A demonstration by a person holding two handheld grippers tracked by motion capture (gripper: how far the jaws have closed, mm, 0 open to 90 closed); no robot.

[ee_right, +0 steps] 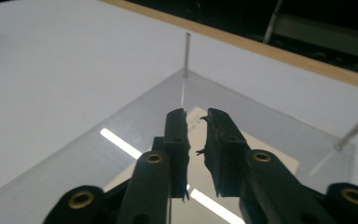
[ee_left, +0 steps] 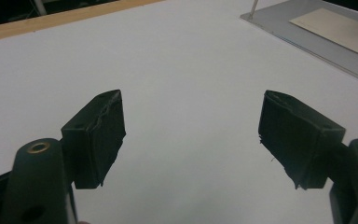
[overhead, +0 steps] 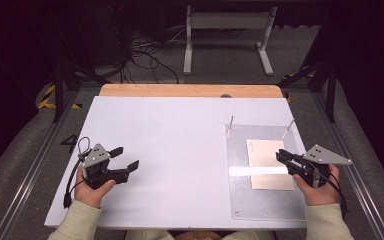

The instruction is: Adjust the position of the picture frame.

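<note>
At the table's left, a hand holds my left gripper (overhead: 125, 157) (ee_left: 191, 126) low over the white board; its jaws are spread wide with nothing between them. On the right lies a clear plate (overhead: 240, 195) (ee_right: 74, 172) (ee_left: 279, 23) with a tan sheet (overhead: 265, 160) (ee_right: 284, 161) (ee_left: 340, 28) on it. Two thin upright pins (overhead: 231, 121) (ee_right: 187, 51) stand at the plate's far corners. My right gripper (overhead: 281, 156) (ee_right: 196, 116) hovers over the sheet's right edge and points toward it. Its jaws are drawn almost together and hold nothing.
The white board (overhead: 180, 150) covers the table, with a wooden strip (overhead: 190, 90) along the far edge. Beyond it stand a white frame's legs (overhead: 188, 55) and loose cables (overhead: 145, 55) on the floor. A bright light streak (overhead: 257, 171) crosses the plate.
</note>
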